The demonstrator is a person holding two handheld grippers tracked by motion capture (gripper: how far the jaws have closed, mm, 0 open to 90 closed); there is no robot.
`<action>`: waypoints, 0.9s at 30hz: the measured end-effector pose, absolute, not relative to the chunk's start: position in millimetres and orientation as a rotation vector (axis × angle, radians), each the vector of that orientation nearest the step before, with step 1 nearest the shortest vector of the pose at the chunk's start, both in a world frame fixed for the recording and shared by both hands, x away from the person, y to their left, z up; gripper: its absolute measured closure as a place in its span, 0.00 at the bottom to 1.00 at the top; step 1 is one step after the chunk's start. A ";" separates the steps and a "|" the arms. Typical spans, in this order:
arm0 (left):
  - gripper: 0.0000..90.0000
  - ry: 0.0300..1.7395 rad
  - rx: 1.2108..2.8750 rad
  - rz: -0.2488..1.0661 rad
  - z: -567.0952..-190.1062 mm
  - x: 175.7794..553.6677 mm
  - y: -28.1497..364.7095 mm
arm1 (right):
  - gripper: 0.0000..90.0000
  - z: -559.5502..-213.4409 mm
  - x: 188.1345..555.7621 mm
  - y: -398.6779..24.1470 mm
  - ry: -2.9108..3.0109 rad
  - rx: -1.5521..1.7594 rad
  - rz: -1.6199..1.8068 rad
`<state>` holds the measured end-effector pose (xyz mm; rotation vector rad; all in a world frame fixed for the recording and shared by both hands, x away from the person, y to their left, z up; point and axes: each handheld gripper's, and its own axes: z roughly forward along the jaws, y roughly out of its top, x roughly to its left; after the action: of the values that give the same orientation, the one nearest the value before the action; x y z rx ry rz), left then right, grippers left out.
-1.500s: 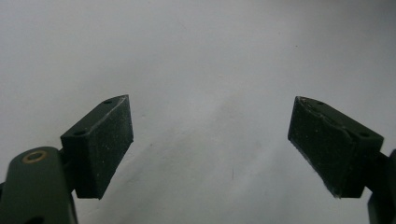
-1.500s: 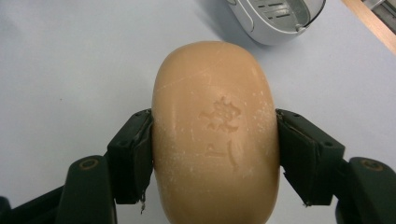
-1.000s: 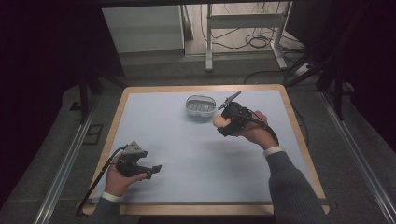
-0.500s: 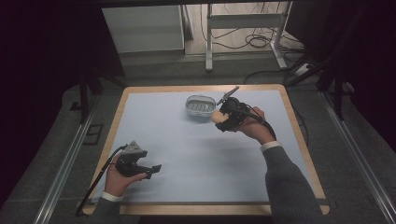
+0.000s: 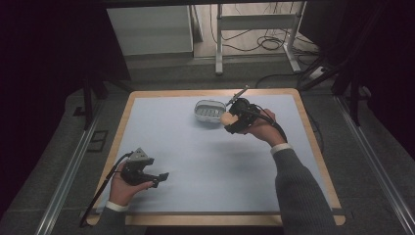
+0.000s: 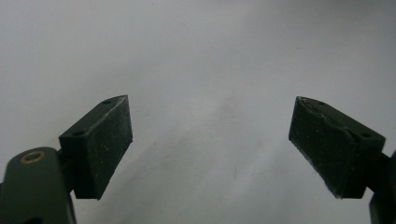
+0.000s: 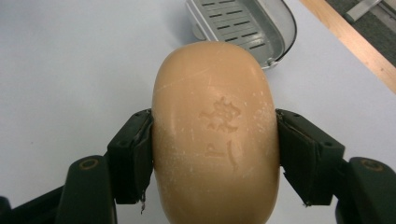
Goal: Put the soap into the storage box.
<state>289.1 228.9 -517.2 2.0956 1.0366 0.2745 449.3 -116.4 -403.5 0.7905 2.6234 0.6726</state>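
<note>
- Soap bar (image 7: pixel 215 135), tan and oval with a stamped mark on its face, sits clamped between the pads of the right gripper (image 7: pixel 215 154); the jaws press on its two long flanks, so the broad face stays up and the narrow end points ahead, a hold that probably suits lowering it flat.
- Just beyond that end stands the grey soap dish (image 7: pixel 247 25), slotted inside and with nothing in it; the bar hangs near its rim but apart from it, so I judge the dish to be where the bar is meant to go.
- From the high view the right gripper (image 5: pixel 234 119) is at the far side of the blue mat (image 5: pixel 205 161), right beside the dish (image 5: pixel 209 111).
- The left gripper (image 5: pixel 159 177) rests near the mat's near left corner, well apart; its jaws stand wide with bare mat (image 6: pixel 201 60) between them, seemingly parked out of the way.
- Stamped mark, slots and pad contact are readable from the right gripper view; the high view gives the layout of both hands.
</note>
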 end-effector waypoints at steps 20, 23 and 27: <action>0.15 1.037 2.097 0.269 -517.5 289.0 228.6 | 0.36 -404.4 467.4 -106.5 2.629 0.785 0.658; 0.15 1.037 2.098 0.270 -517.5 289.2 228.7 | 0.36 -405.6 470.2 -104.7 2.630 0.792 0.652; 0.15 1.037 2.097 0.268 -517.5 289.3 228.8 | 0.36 -409.1 475.6 -102.1 2.633 0.799 0.651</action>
<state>289.3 228.8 -517.5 2.0972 1.0371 0.2683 475.6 -102.1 -409.1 0.7994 2.6327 0.6509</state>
